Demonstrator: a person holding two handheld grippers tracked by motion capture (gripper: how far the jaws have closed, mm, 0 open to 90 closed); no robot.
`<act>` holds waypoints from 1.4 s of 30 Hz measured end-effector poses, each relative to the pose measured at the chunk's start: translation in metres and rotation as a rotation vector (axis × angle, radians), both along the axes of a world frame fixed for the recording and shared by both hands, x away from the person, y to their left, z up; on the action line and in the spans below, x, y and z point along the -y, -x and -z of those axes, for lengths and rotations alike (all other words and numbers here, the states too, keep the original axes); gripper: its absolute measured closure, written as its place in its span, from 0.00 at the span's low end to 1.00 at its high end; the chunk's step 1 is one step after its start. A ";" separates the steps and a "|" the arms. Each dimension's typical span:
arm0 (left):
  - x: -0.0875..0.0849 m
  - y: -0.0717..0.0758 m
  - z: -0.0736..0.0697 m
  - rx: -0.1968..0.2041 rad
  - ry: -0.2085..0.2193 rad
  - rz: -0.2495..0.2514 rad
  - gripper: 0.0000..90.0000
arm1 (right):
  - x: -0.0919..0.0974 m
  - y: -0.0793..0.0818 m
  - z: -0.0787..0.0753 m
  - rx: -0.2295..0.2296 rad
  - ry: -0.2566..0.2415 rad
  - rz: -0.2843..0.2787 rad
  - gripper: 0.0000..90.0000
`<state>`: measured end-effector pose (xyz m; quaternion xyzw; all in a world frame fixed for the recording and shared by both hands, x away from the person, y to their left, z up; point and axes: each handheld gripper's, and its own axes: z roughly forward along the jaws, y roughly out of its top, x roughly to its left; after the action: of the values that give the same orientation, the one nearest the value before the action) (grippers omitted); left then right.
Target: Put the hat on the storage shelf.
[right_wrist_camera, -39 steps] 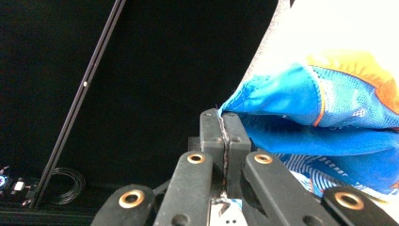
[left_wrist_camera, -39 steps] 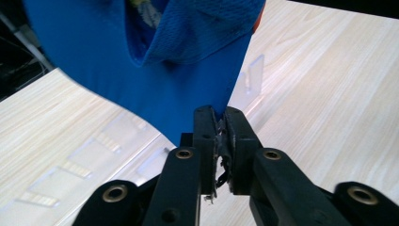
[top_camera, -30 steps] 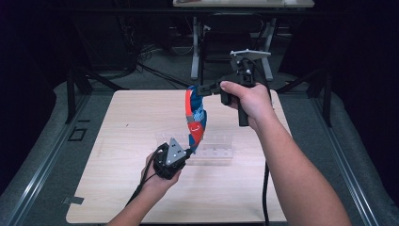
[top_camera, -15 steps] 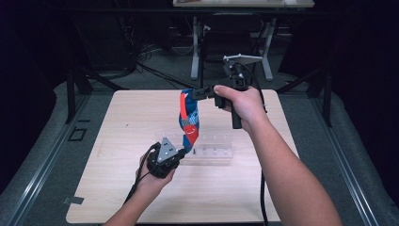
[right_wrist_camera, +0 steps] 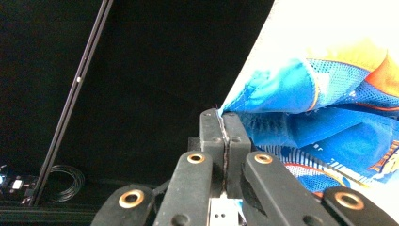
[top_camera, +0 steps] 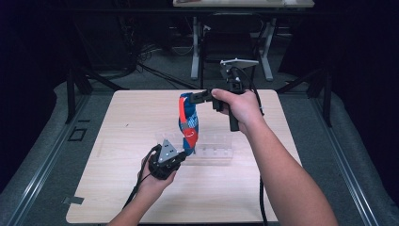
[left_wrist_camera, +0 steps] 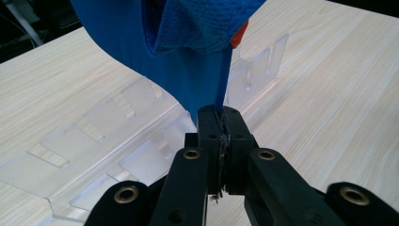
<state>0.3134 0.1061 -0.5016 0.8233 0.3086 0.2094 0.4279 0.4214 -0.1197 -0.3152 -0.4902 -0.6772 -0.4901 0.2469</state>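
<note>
While raised, right tool (top_camera: 203, 96) gripping cloth (top_camera: 188, 123).

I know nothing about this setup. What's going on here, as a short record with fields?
Surface: wooden table
Item held: blue, orange and white mesh garment, lifted off the table
Left gripper: jaws shut on the garment's lower end
Right gripper: jaws shut on its upper end, raised higher
Under the garment: clear plastic divider rack lying on the table
</note>
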 end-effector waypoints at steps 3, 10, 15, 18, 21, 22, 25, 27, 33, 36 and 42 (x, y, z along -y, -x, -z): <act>0.001 -0.001 0.003 -0.006 -0.008 0.001 0.98 | 0.000 -0.002 0.005 -0.008 0.002 -0.002 1.00; -0.002 -0.002 0.009 -0.023 -0.006 -0.011 0.98 | 0.002 -0.006 0.014 -0.025 0.007 0.001 1.00; -0.002 -0.001 0.014 -0.036 -0.011 -0.018 0.98 | 0.002 -0.007 0.019 -0.028 0.016 0.000 1.00; -0.003 -0.001 0.017 -0.041 -0.015 -0.020 0.98 | 0.001 -0.008 0.022 -0.032 0.022 0.000 1.00; -0.004 -0.001 0.018 -0.048 -0.011 -0.023 0.98 | 0.002 -0.008 0.025 -0.033 0.027 0.001 1.00; -0.005 -0.001 0.018 -0.048 -0.012 -0.023 0.98 | 0.003 -0.008 0.026 -0.033 0.034 0.002 1.00; -0.005 -0.001 0.019 -0.048 -0.012 -0.023 0.98 | 0.005 -0.008 0.028 -0.035 0.040 0.002 1.00; -0.006 -0.001 0.020 -0.050 -0.007 -0.026 0.98 | 0.005 -0.008 0.028 -0.038 0.046 0.010 1.00; -0.006 -0.002 0.021 -0.053 0.000 -0.026 0.98 | 0.009 -0.008 0.031 -0.042 0.058 0.019 1.00; -0.006 -0.002 0.021 -0.049 0.001 -0.028 0.98 | 0.011 -0.008 0.031 -0.044 0.063 0.024 0.99; -0.006 -0.001 0.021 -0.049 0.001 -0.028 0.98 | 0.017 -0.008 0.032 -0.041 0.077 0.037 0.97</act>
<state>0.3147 0.1122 -0.5225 0.8237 0.3305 0.1949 0.4176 0.4292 -0.1364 -0.3474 -0.5216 -0.6812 -0.4580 0.2326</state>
